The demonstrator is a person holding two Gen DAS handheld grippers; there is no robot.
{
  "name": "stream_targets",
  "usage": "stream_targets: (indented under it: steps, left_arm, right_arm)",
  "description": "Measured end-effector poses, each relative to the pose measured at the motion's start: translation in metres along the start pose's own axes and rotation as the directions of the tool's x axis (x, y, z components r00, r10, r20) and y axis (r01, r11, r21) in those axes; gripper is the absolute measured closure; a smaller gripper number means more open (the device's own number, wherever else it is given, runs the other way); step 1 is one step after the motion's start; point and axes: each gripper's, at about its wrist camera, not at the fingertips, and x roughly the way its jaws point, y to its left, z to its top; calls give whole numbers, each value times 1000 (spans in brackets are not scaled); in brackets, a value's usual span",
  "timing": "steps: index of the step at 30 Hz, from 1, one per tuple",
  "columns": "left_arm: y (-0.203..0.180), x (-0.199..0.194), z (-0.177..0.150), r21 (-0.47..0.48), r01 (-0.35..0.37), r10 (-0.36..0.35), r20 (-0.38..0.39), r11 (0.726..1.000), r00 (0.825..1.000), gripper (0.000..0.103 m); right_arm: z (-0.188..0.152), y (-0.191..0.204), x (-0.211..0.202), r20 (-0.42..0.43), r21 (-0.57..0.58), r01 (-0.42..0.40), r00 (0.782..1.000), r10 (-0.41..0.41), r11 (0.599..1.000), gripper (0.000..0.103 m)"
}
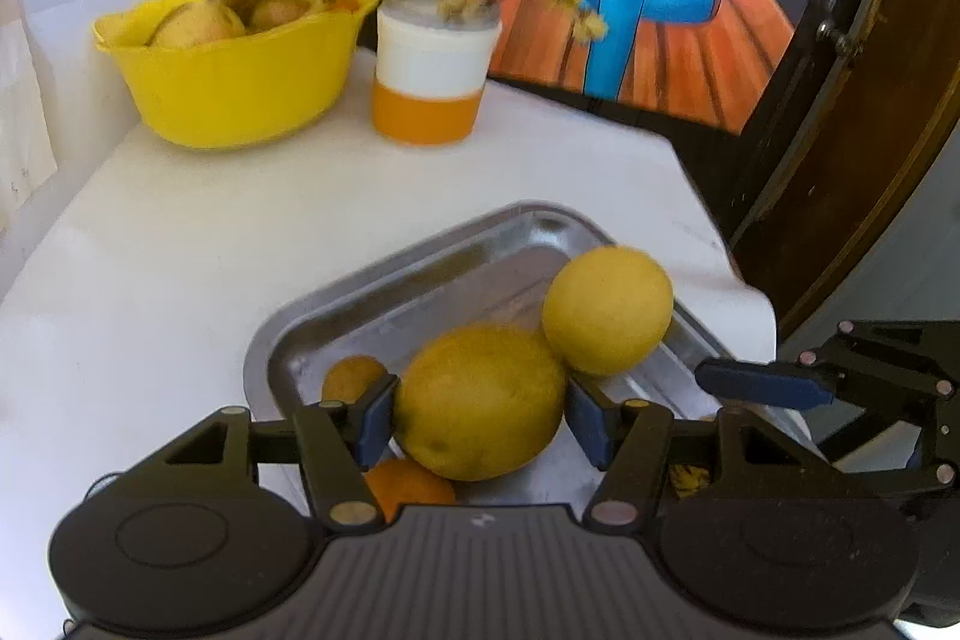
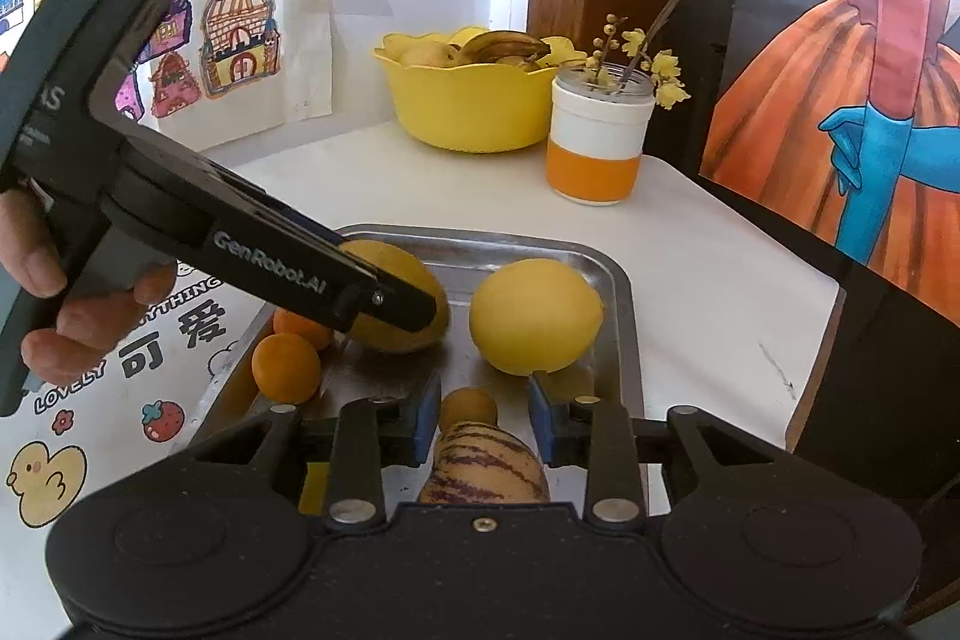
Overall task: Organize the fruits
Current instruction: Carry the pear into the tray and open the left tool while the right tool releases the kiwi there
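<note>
We have our left gripper (image 1: 480, 415) closed on a large yellow citrus fruit (image 1: 480, 403), dull-skinned and slightly oval, its blue pads (image 1: 377, 415) pressing on both sides. It sits over the near end of the steel tray (image 1: 420, 274), which lies on the white table (image 1: 210, 232).

Just beyond it, touching or nearly so, is a second yellow citrus (image 1: 607, 310), rounder and paler. A small brownish fruit (image 1: 353, 376) shows behind the left pad, and an orange one (image 1: 408, 487) lies below the held fruit.

From the right wrist view we see our right gripper (image 2: 483, 421) with its jaws narrowly parted and holding nothing. Between them, lower in the frame, lies a cream fruit with purple stripes (image 2: 483, 466), probably a pepino melon, though much of it is hidden by the gripper body. A small tan fruit (image 2: 468, 406) lies just past it. Two small oranges (image 2: 285, 367) sit at the tray's left edge.

At the far end of the table stand a yellow bowl (image 2: 474, 112) holding more fruit and a white-and-orange jar (image 2: 597, 148) with a flowering twig.
</note>
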Motion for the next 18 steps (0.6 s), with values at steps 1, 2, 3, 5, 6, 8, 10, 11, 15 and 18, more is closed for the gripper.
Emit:
stream_targets:
  steps: [1, 2, 3, 5, 6, 8, 10, 11, 15, 18]
  left_arm:
    - [-1, -2, 0, 9, -2, 2, 11, 1000, 1000, 36]
    - [-2, -4, 0, 14, 0, -1, 16, 1000, 1000, 35]
    - [-2, -6, 1, 12, 1, -1, 20, 1000, 1000, 33]
    - [-2, -9, 1, 6, 2, -2, 25, 1000, 1000, 33]
    - [-1, -10, 0, 6, 1, -2, 29, 1000, 1000, 32]
    - [-1, -14, -1, 4, -8, 7, 45, 1000, 999, 27]
    - [0, -19, -3, 4, -18, 17, 67, 1000, 998, 21]
    - [-1, -21, -4, 5, -20, 20, 78, 1000, 997, 21]
    - [-1, -31, -8, 4, -24, 24, 124, 1000, 992, 13]
    - [-1, -40, -12, -6, -29, 29, 161, 1000, 987, 6]
  right_arm:
    - [0, 0, -1, 2, 3, 4, 1000, -4, 1000, 64]
    - [0, 1, -2, 4, 5, 7, 1000, -7, 1000, 61]
    - [-1, 1, -3, 8, 8, 10, 1000, -10, 1000, 60]
    - [-1, 1, -6, 15, 14, 15, 1000, -15, 1000, 55]
    - [-1, 1, -7, 19, 18, 17, 1000, -17, 1000, 53]
    - [-2, 3, -10, 30, 26, 23, 999, -23, 999, 45]
    - [-3, 4, -13, 43, 32, 30, 999, -32, 999, 40]
    - [-4, 5, -15, 49, 36, 35, 998, -37, 999, 35]
    - [-6, 9, -24, 78, 44, 57, 995, -61, 997, 25]
    - [-8, 13, -31, 100, 58, 73, 992, -79, 996, 12]
